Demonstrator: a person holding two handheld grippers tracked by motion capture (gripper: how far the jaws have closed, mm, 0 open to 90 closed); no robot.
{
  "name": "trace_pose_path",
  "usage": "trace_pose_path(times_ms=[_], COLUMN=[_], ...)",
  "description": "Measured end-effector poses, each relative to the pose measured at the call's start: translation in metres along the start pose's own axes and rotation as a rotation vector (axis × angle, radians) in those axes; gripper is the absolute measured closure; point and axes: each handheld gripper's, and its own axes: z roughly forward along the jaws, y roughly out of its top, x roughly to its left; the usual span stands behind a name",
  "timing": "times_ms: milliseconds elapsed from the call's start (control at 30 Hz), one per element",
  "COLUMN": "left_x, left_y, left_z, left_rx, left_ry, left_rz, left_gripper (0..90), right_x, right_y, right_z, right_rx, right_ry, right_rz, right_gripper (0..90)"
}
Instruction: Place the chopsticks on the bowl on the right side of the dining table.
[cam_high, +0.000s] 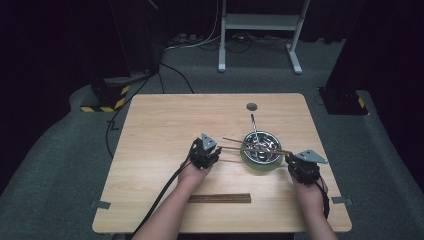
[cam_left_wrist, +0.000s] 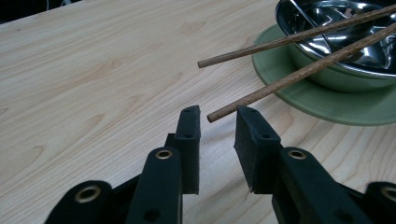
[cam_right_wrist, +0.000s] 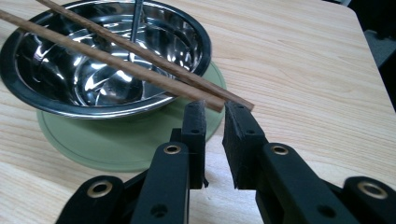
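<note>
Where the jaws gape, chopstick tip hovers between.

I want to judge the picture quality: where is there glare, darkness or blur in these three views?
High view: the room around is very dark, the table evenly lit, small things soft. Left gripper view: bright glare inside the steel bowl; the near black tool is slightly blurred. Right gripper view: strong reflections in the bowl, chopsticks sharp, far table corner hazy.
</note>
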Motion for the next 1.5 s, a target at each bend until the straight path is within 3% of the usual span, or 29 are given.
trace_pose_path(times_ms=[367,933,1133,1267,1500], left_x=[-0.004,-0.021,-0.020,-0.015,-0.014], left_y=[0.000,0.008,0.007,0.003,0.002], left_z=[0.006,0.013,0.008,0.005,0.004], left_rx=[0.001,-0.021,-0.027,-0.014,-0.022], left_ry=[-0.019,-0.025,-0.001,0.014,0.001], left_rz=[-0.017,0.001,0.012,0.014,0.000], left_gripper=[74.3,76.9,60.8,59.1,74.2], right_x=[-0.006,-0.014,-0.014,-0.018,-0.028], right_y=[-0.002,-0.002,-0.001,0.001,0.004], right_z=[0.001,-0.001,-0.001,0.000,0.007], right_rx=[0.018,0.025,0.023,0.023,0.033], right_ry=[-0.016,-0.028,-0.033,-0.053,-0.041], right_rz=[0.000,0.001,-0.010,0.014,0.031], right_gripper=[74.6,73.5,70.4,67.2,74.8])
